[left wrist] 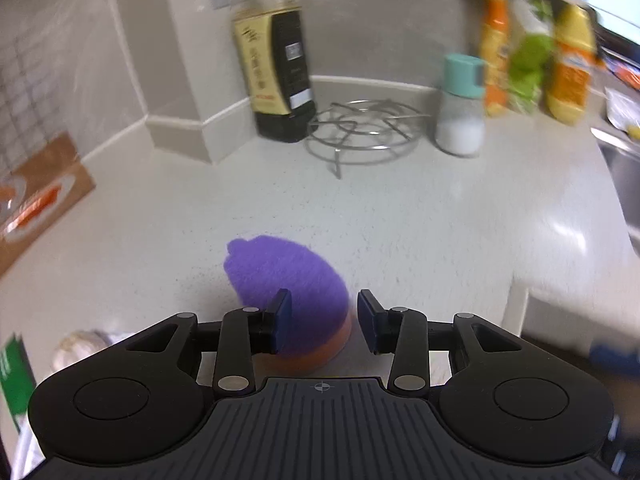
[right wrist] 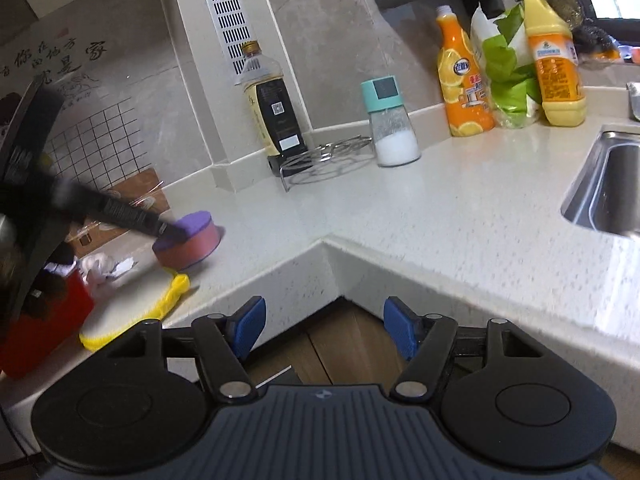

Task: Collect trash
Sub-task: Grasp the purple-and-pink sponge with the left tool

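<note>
A round scrubbing pad (left wrist: pixel 280 268) with a purple fuzzy top and an orange base lies on the pale counter (left wrist: pixel 400 216). My left gripper (left wrist: pixel 324 308) hangs over its near edge, open, with the left pad in front of the purple top and the right pad just clear of its side. From the right wrist view a dark left fingertip (right wrist: pixel 170 231) rests at the top of the pad (right wrist: pixel 192 240). Crumpled white paper (right wrist: pixel 100 266) lies beside a red box (right wrist: pixel 44 320). My right gripper (right wrist: pixel 324 328) is open and holds nothing, off the counter's inner corner above the wood floor.
A yellow and white sponge cloth (right wrist: pixel 132 304) lies near the counter edge. At the back stand a dark sauce bottle (right wrist: pixel 276 116), a wire trivet (right wrist: pixel 324 160), a salt shaker (right wrist: pixel 390 124), orange and yellow bottles (right wrist: pixel 460 80) and a green bag (right wrist: pixel 508 68). A steel sink (right wrist: pixel 612 188) is at the right.
</note>
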